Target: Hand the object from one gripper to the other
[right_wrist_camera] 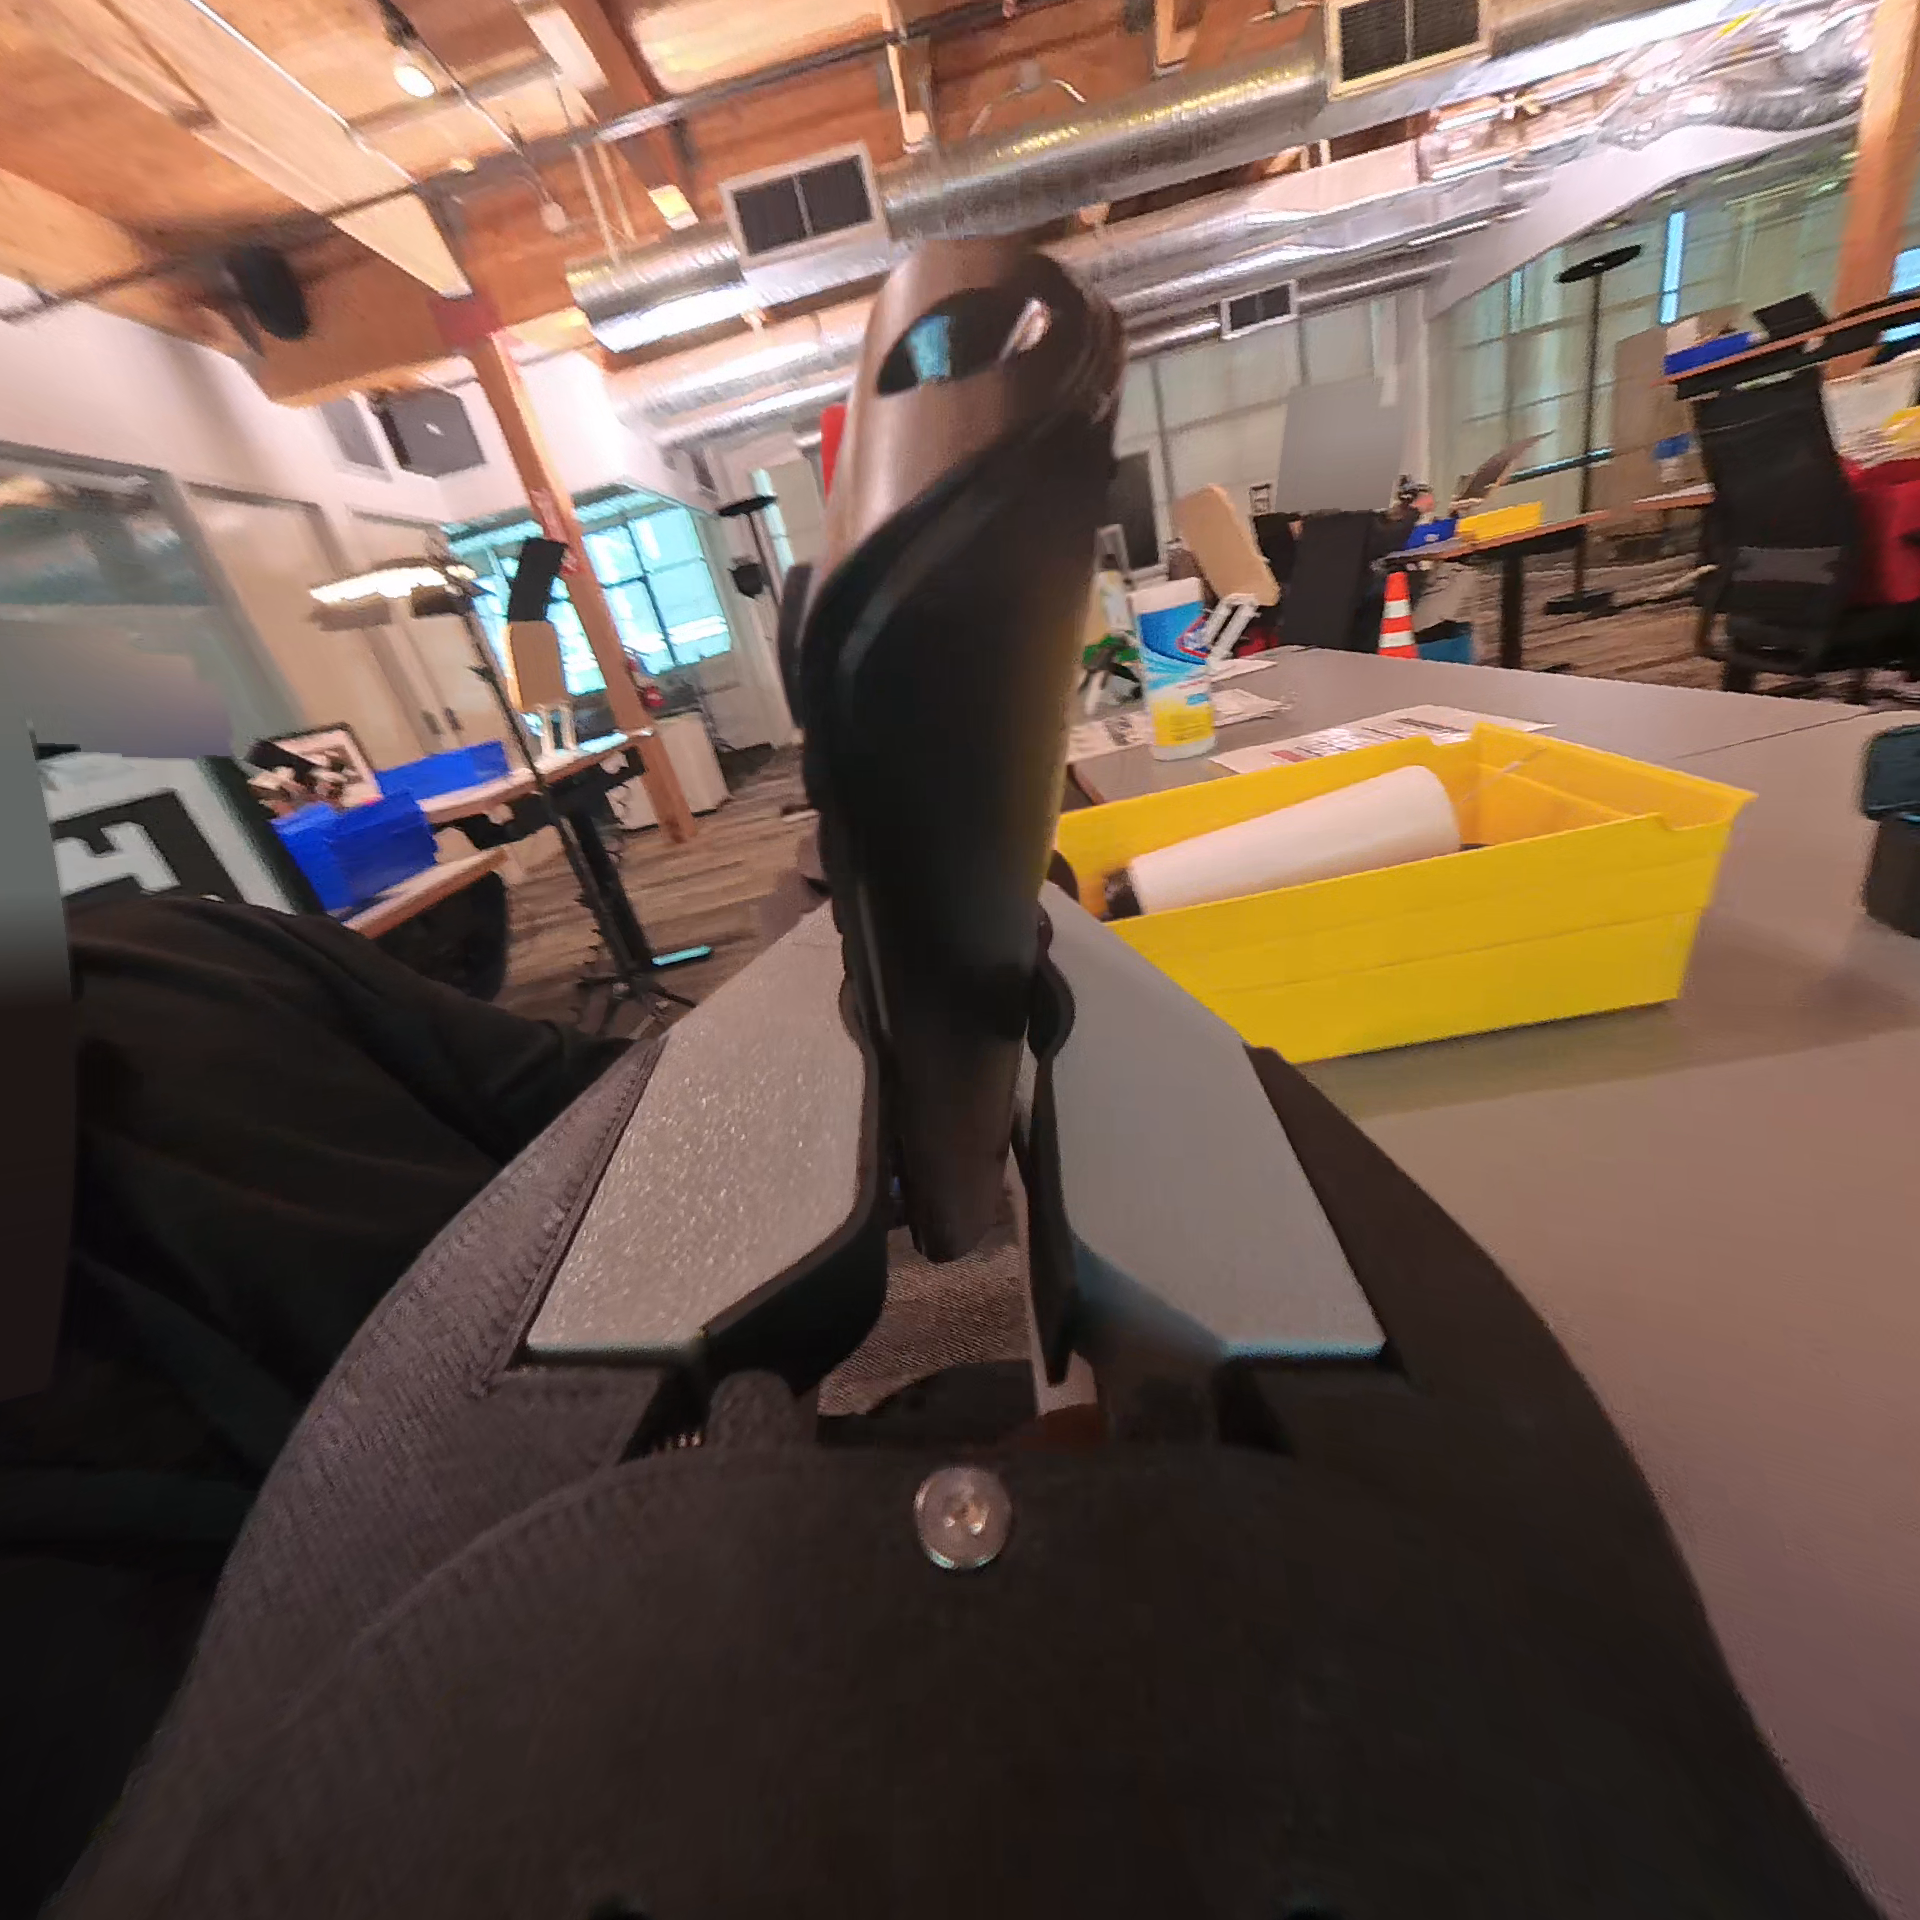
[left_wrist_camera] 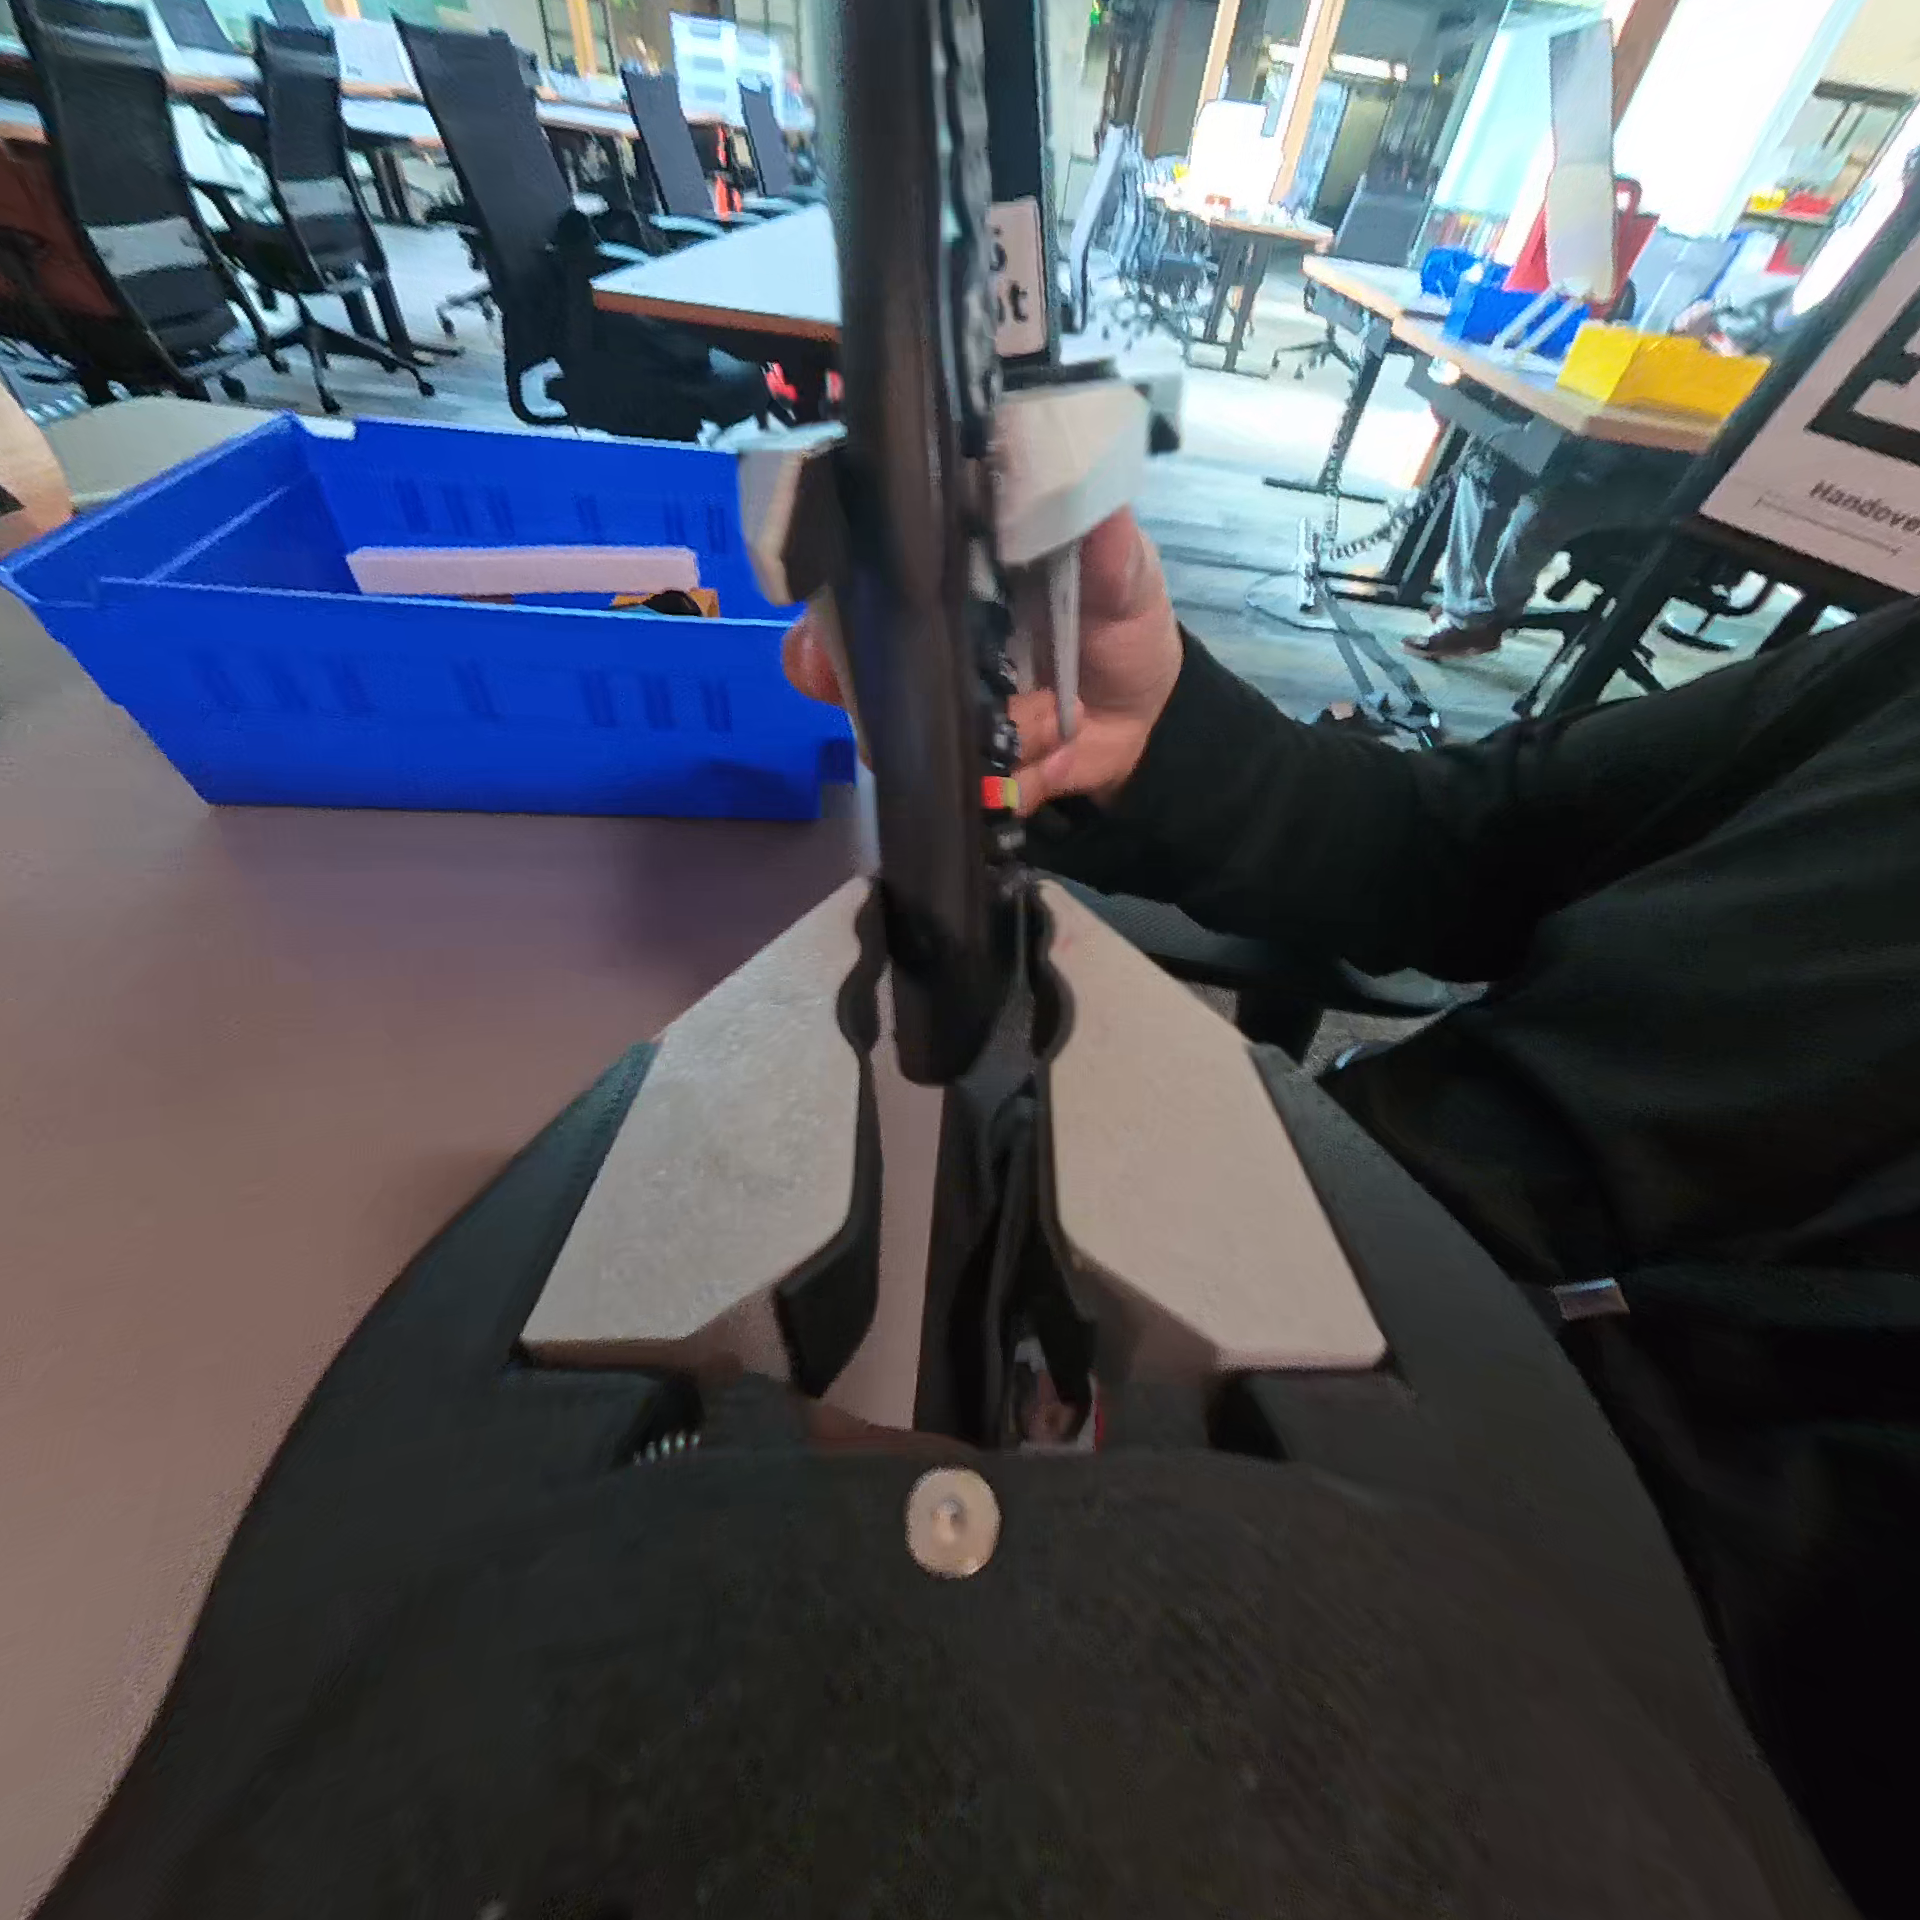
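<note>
A long black remote control stands upright in the left wrist view. My left gripper is shut on its lower end. Higher up, my right gripper, held by a hand, is closed around the same remote with its grey fingers on both sides. In the right wrist view, my right gripper is shut on the black remote, which sticks up toward the ceiling. I cannot make out the left gripper in that view.
A blue bin holding a white block stands on the brown table to the left. A yellow bin with a white roll and a wipes canister stand on the grey table. A black sleeve crosses from the right. One gripper's finger ends stand about 7 cm off the other's.
</note>
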Demonstrator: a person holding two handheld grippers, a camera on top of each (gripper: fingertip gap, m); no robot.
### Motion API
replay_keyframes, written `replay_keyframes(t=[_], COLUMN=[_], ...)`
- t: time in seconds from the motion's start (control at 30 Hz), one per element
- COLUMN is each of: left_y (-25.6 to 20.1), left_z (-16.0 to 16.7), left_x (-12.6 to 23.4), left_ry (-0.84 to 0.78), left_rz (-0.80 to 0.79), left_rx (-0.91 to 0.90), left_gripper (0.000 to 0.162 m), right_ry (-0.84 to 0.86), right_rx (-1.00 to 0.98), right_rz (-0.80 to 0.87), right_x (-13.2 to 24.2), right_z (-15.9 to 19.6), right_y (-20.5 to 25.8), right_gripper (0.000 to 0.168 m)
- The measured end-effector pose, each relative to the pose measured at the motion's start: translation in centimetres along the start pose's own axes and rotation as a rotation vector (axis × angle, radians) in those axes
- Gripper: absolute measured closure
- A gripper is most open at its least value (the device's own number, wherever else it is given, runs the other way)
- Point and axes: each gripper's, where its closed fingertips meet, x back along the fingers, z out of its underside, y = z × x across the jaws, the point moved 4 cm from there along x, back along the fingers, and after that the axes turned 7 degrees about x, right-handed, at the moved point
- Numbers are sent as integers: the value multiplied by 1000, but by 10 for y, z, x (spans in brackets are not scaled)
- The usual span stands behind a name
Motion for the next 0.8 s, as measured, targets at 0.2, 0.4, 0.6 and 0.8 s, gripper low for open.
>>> replay_keyframes(t=[0.2, 0.4, 0.6, 0.8], left_y=[6, 16, 30, 40], left_z=[-3, -22, -24, -11], left_x=[-3, 19, 42, 46], left_ry=[9, -23, 115, 172], left_rz=[-154, -508, -924, -978], left_rx=[-180, -609, -1278, -1609], left_gripper=[141, 141, 141, 141], right_ry=[-3, -21, -19, 27], right_rx=[-24, 2, -126, -208], right_rz=[-2, -17, -157, -81], right_x=[3, 23, 49, 63], right_z=[-3, -21, -30, -22], right_y=[0, 7, 13, -9], right_gripper=[140, 114, 86, 92])
